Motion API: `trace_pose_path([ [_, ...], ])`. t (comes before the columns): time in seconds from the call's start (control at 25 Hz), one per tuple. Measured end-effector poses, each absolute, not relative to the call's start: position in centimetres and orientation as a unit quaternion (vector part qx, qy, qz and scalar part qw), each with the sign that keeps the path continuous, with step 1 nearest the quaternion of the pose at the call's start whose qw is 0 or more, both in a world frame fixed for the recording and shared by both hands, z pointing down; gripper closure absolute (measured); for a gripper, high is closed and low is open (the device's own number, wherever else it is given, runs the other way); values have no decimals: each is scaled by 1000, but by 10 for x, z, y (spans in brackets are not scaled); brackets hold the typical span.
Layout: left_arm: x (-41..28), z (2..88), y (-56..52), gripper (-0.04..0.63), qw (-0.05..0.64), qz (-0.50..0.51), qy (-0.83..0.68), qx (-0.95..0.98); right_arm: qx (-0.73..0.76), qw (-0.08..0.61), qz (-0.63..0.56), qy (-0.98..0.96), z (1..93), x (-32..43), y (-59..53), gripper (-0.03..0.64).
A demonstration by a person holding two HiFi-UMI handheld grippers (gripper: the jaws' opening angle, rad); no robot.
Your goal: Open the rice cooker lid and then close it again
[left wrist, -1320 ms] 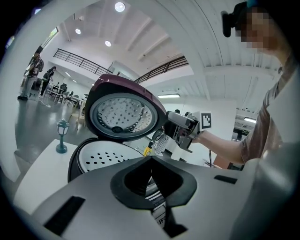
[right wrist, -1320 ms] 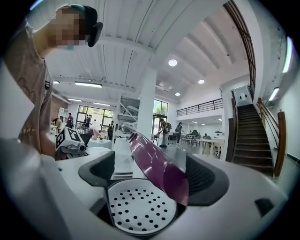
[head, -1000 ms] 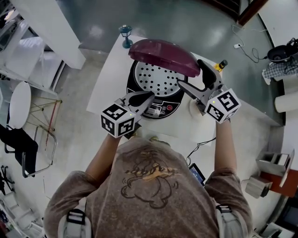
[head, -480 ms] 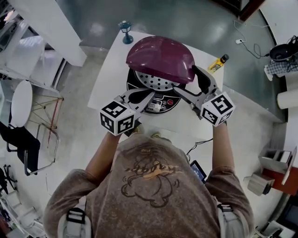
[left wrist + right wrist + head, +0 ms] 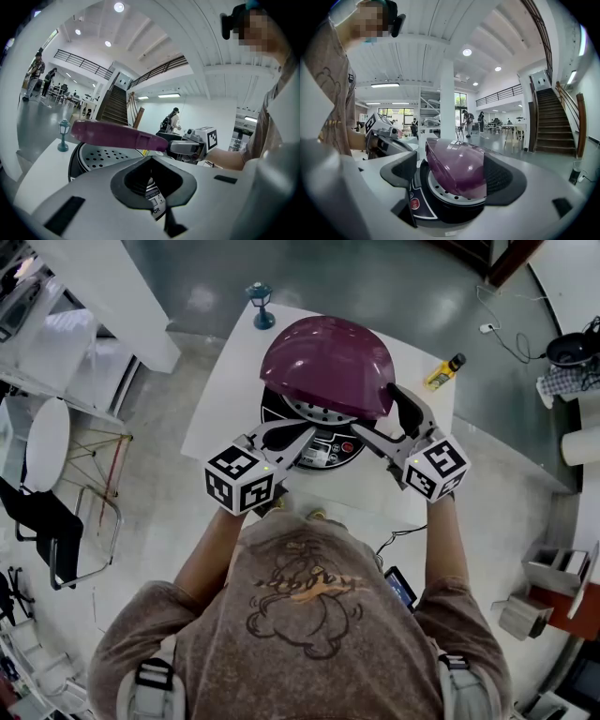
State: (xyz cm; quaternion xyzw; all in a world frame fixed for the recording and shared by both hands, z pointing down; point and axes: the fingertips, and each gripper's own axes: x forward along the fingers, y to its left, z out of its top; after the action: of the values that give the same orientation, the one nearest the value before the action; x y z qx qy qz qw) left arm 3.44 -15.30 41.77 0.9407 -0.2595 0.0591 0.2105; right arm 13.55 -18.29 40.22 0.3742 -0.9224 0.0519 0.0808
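In the head view, the maroon domed plastic lid (image 5: 328,362) is seen tilted low over the black round rice cooker (image 5: 323,451), which stands on the white tabletop (image 5: 225,399). The lid has been lowered since a second ago. Far less of the perforated metal inner plate (image 5: 314,409) is left showing. The right gripper (image 5: 382,415) is held at the lid's front edge, and the left gripper (image 5: 302,434) is held over the control panel, much as before. A small teal lantern figure (image 5: 262,306) and a yellow bottle (image 5: 442,371) are seen at the tabletop's far side.

In the left gripper view, the jaws are seen brought together with nothing gripped.

In the right gripper view, the jaws are held apart. The lid's front is framed between them, and a gap is seen at one pad.
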Motion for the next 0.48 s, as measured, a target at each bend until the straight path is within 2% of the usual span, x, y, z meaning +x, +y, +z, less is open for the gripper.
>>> trace_pose_path([
  [0.48, 38, 394, -174, 574, 173, 61, -264, 947, 376, 90, 68, -920, 422, 132, -181, 204],
])
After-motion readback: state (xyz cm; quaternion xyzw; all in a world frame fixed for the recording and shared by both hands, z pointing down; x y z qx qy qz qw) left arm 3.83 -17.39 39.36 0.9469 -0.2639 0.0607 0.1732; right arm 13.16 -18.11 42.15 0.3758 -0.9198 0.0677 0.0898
